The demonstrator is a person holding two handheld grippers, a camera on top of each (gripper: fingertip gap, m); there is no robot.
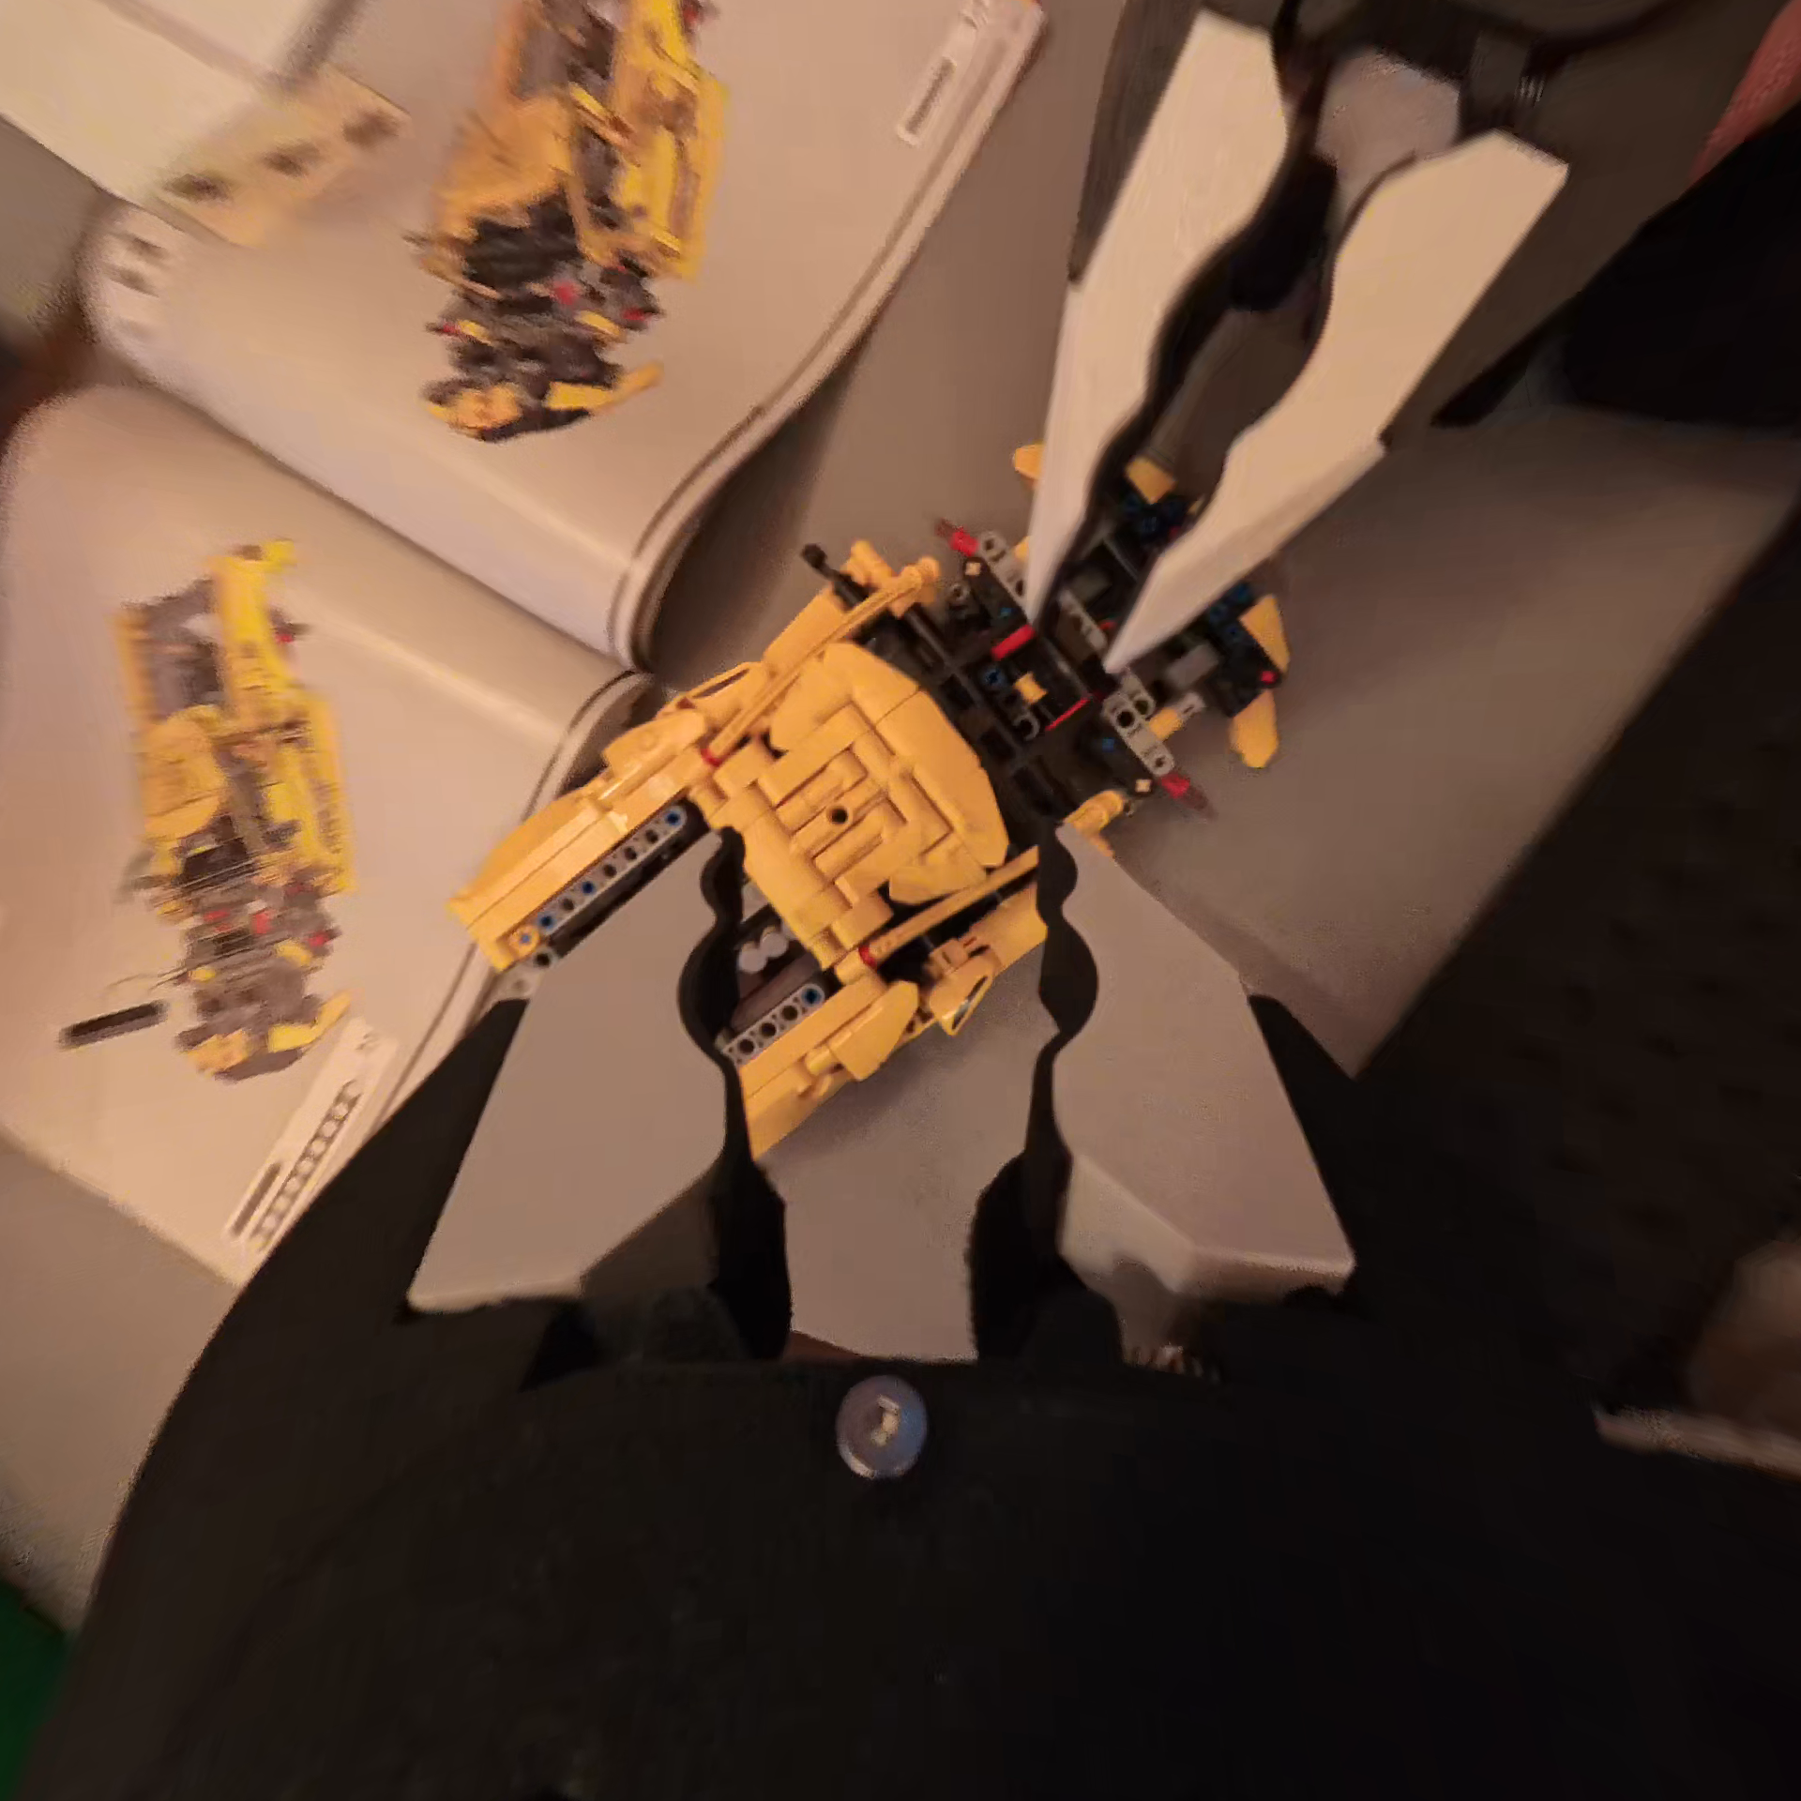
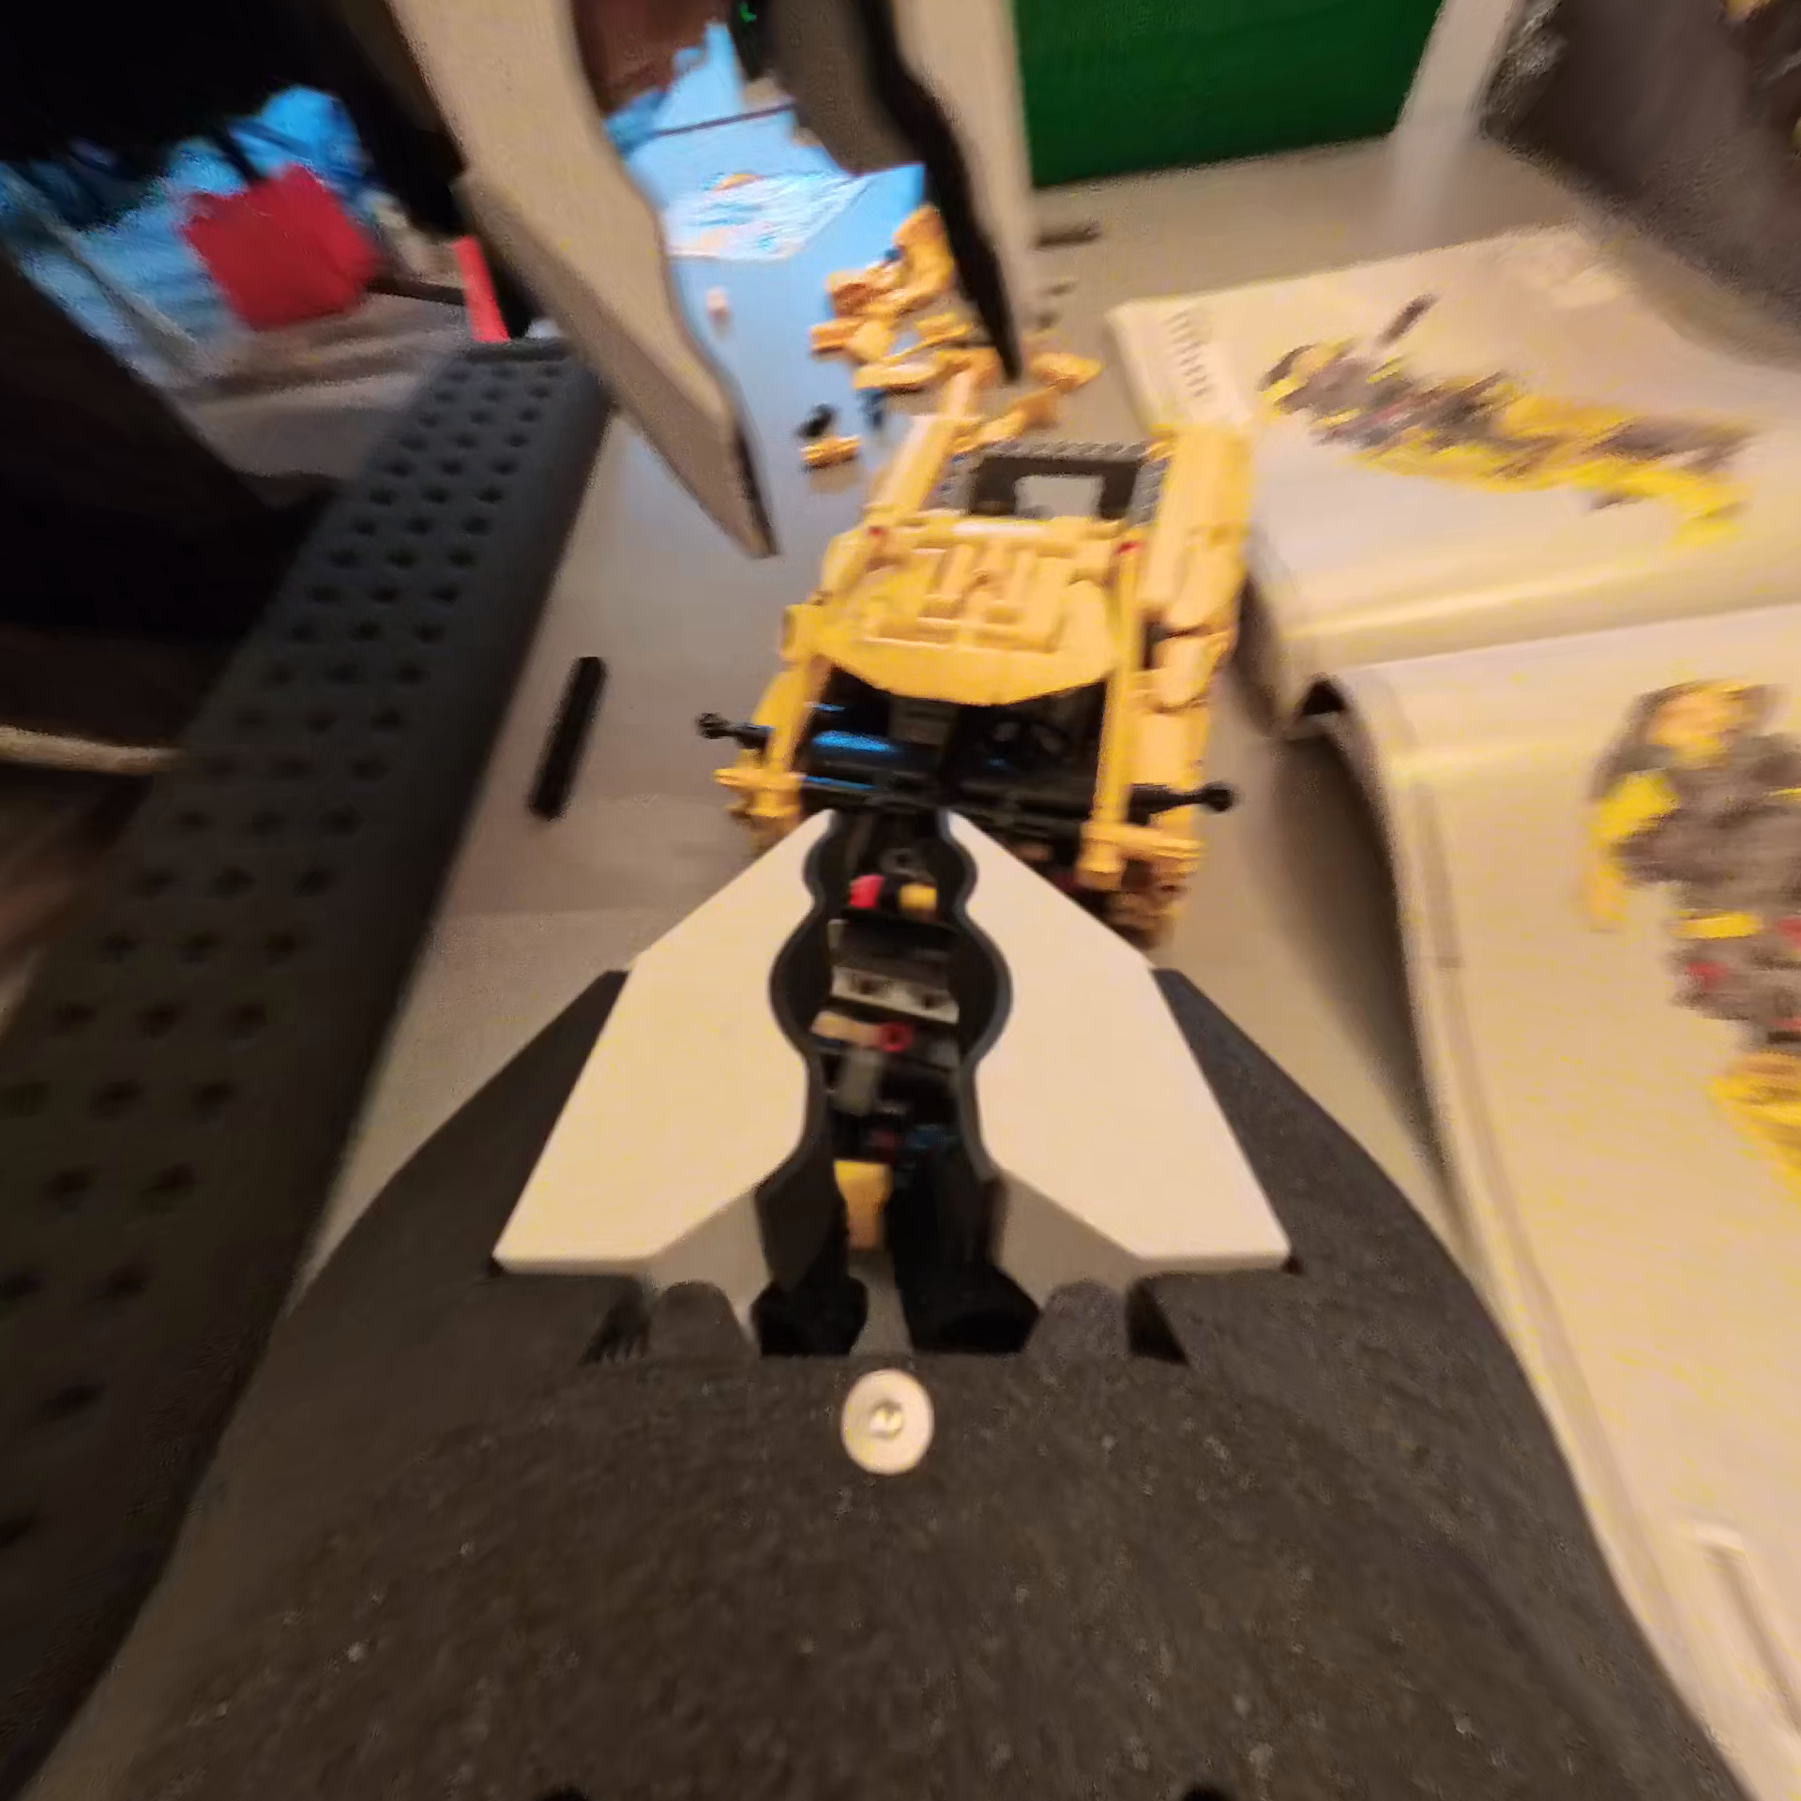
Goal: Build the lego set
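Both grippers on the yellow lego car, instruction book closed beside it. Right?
Not quite: the book lies open, two pages showing, in the left wrist view. The rest holds: the right gripper grips the car's dark chassis end, and the left gripper straddles its yellow body.

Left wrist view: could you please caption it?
Both claws around a yellow lego model beside the open instruction booklet.

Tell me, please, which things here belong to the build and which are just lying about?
Part of the build:
yellow lego model
open instruction booklet
loose yellow pieces
black beam

Just lying about:
black perforated board
red bag
green box
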